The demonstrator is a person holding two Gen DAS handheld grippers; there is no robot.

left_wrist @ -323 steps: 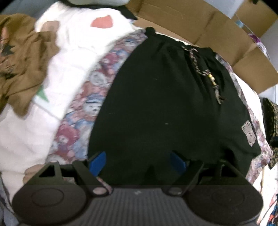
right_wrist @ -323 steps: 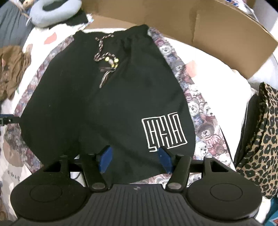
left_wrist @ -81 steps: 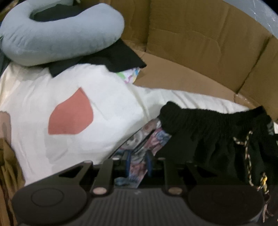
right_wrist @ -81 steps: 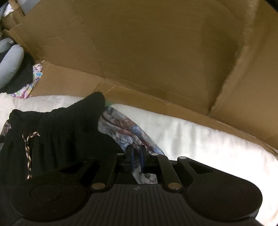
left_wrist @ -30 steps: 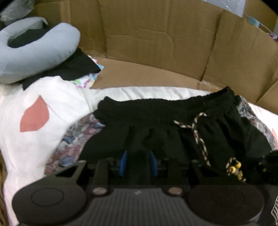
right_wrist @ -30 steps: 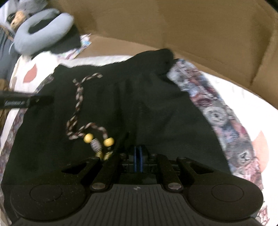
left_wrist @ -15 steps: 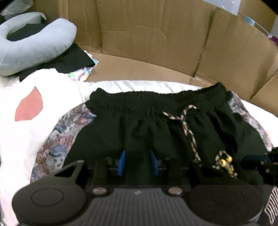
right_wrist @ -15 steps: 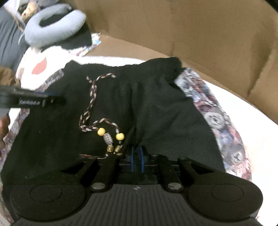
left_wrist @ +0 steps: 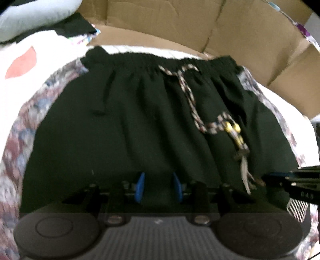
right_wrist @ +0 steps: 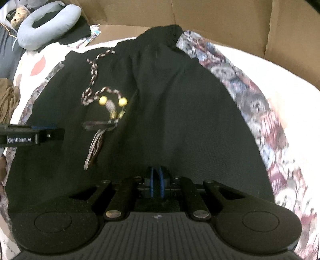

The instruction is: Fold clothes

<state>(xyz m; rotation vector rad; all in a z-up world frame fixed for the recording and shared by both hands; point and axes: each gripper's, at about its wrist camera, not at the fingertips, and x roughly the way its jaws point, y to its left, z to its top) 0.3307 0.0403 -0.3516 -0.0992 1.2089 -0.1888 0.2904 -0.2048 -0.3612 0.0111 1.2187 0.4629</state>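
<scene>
A: The black shorts (right_wrist: 170, 112) lie spread on the patterned bear-print cloth (right_wrist: 258, 108), on top of the white bedding (right_wrist: 280, 80), waistband toward twelve o'clock against the cardboard wall (right_wrist: 220, 18). The braided drawstring (left_wrist: 192, 100) runs down to its yellow beads at about two o'clock in the left view.

B: And the jaws?

A: The left gripper (left_wrist: 159, 188) has its blue pads parted, with dark fabric showing between them; I would call it open, resting at the hem side. The right gripper (right_wrist: 157, 182) has its pads nearly together, and a ridge of black cloth seems pinched there, though black on black makes that hard to confirm.

B: What could go wrong?

A: If only the right side truly holds, lifting would drag the shorts askew and the fold would land crooked. The right jaws might also catch the bear-print cloth underneath and pull it along. The beaded drawstring is loose, so it could end up trapped inside the fold as a lump.

B: Any containers?

A: Only the cardboard, standing like opened box walls from ten to two o'clock. Nothing sits inside it that I can make out; a grey neck pillow (right_wrist: 46, 22) rests on dark cloth at ten o'clock, beside it.
</scene>
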